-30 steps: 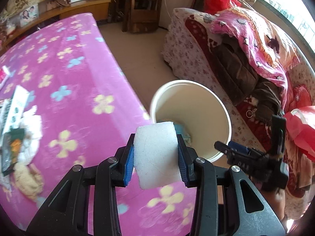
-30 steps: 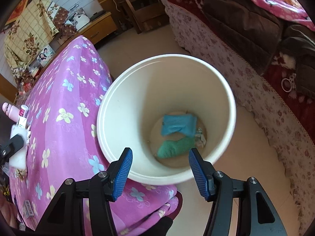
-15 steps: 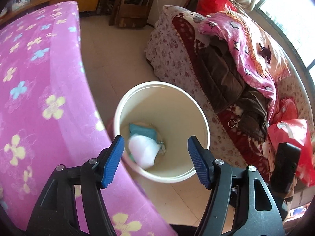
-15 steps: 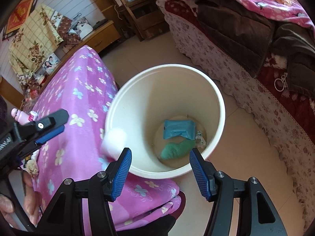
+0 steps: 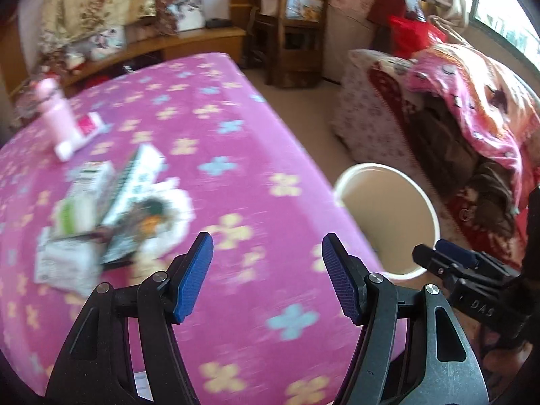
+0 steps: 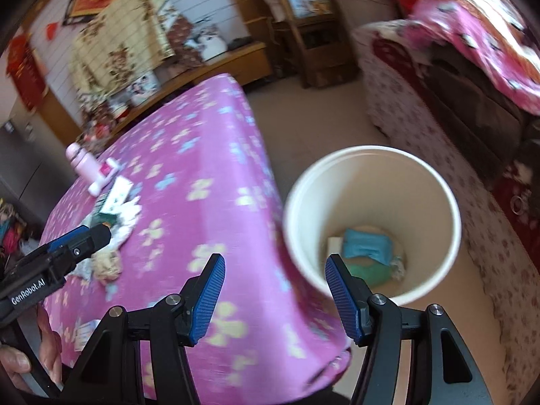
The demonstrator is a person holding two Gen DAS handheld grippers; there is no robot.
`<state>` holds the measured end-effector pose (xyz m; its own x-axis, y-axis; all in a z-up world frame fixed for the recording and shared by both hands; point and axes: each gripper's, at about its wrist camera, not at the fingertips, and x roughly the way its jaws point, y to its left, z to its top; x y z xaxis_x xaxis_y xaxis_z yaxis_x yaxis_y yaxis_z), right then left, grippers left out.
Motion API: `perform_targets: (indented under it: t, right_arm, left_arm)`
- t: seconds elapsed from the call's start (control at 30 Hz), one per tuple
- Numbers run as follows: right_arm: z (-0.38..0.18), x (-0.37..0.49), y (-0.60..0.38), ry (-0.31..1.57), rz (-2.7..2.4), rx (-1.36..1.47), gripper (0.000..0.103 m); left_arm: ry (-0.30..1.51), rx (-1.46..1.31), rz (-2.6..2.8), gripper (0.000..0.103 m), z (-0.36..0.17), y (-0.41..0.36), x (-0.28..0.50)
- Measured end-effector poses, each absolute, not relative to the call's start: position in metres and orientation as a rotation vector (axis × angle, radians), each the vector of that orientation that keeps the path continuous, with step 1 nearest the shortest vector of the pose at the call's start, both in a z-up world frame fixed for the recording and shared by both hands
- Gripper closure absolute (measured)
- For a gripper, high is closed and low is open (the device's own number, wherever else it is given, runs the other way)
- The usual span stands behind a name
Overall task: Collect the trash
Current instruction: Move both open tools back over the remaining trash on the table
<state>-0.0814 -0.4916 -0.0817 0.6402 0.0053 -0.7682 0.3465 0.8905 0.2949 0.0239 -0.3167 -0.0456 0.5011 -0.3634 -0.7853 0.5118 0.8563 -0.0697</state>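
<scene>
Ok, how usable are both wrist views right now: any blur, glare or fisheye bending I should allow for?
Left wrist view: motion-smeared; the trash pile on the pink tablecloth is unreadable, the left gripper sharp, the window blown out. Right wrist view: milder smear on the tablecloth; the white bin and its wrappers are legible. Both bend straight edges and darken the corners.

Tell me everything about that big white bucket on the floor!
The white bucket is a round, plain tub that looks like smooth plastic, cream inside, with a thin rolled rim. It stands upright and open on the tiled floor, right beside the edge of the pink flowered cloth, between it and the sofa. At its bottom lie a blue packet, something green below it, a white piece and a small crumpled bit. Neither gripper touches it.
</scene>
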Motion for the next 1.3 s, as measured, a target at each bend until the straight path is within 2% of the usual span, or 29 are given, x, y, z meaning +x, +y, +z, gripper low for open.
perform_targets:
  t: [0.63, 0.7, 0.9, 1.0, 1.3]
  right_arm:
    - [-0.068, -0.016, -0.348, 0.894, -0.050, 0.206, 0.043]
    - [-0.069, -0.010, -0.339, 0.904, -0.046, 0.195, 0.038]
    - [-0.075, 0.009, -0.312, 0.933, -0.003, 0.166, 0.036]
    - [-0.080, 0.016, -0.303, 0.962, 0.010, 0.160, 0.026]
    - [-0.084, 0.028, -0.286, 0.986, 0.038, 0.097, 0.023]
  left_arm:
    - [0.886, 0.069, -0.322, 0.037, -0.053, -0.142, 0.053]
    - [0.895, 0.055, -0.299, 0.037, -0.058, -0.121, 0.057]
    - [0.934, 0.007, -0.246, 0.037, -0.076, -0.067, 0.068]
    - [0.955, -0.014, -0.226, 0.037, -0.086, -0.051, 0.075]
    - [0.990, -0.078, -0.252, 0.037, -0.102, -0.039, 0.104]
